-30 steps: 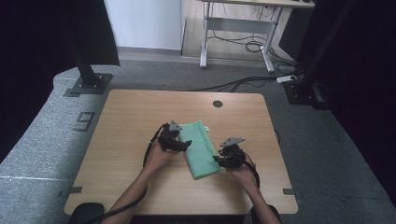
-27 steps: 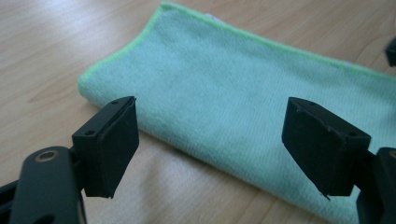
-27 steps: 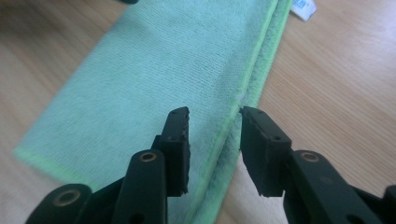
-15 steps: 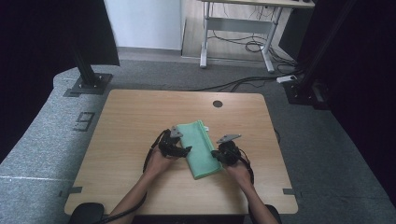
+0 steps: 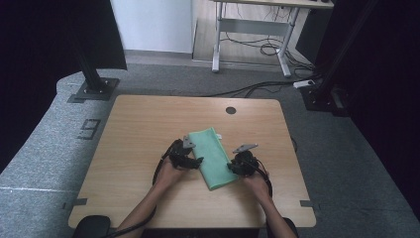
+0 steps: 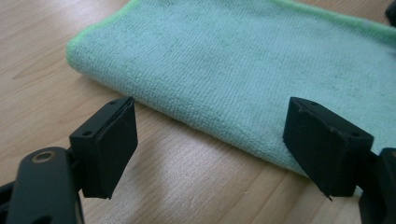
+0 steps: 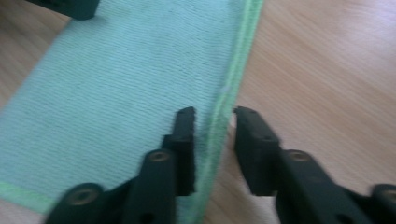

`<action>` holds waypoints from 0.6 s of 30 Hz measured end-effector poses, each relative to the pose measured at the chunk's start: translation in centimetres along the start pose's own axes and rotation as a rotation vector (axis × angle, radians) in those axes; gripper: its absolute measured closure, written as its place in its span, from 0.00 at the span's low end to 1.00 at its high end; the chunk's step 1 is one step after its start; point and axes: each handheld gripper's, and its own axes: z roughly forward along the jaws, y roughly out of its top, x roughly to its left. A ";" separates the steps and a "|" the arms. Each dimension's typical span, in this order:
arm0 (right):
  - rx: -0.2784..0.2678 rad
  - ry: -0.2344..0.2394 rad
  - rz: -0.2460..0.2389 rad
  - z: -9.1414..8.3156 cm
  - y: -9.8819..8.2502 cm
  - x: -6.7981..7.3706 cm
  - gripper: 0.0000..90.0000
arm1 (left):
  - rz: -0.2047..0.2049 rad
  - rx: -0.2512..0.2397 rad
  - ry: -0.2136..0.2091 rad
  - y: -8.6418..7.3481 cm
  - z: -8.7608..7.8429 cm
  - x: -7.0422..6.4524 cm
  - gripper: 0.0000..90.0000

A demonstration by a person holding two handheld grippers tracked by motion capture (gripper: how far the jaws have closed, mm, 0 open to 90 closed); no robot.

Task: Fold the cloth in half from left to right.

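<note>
**Folded green cloth between two tools**

A folded mint-green microfibre cloth (image 5: 212, 157) lies flat near the middle of the light wooden counter (image 5: 133, 129), running front to back. The left tool (image 6: 210, 144) stands wide open at the cloth's folded left edge, with nothing pressed between its pads. The right tool (image 7: 214, 128) straddles the bright green hem on the cloth's right edge; its jaws have just been opening, and they now seem narrowly apart in a blurred picture.

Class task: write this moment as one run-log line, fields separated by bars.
cloth: folded, flat on table | left tool: open at folded edge | right tool: just opening, straddling hemmed edge, no grip
</note>
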 end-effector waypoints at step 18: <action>-0.002 0.042 -0.026 0.0 -0.9 0.2 0.52 | -0.041 0.026 0.032 -0.7 0.3 0.9 0.13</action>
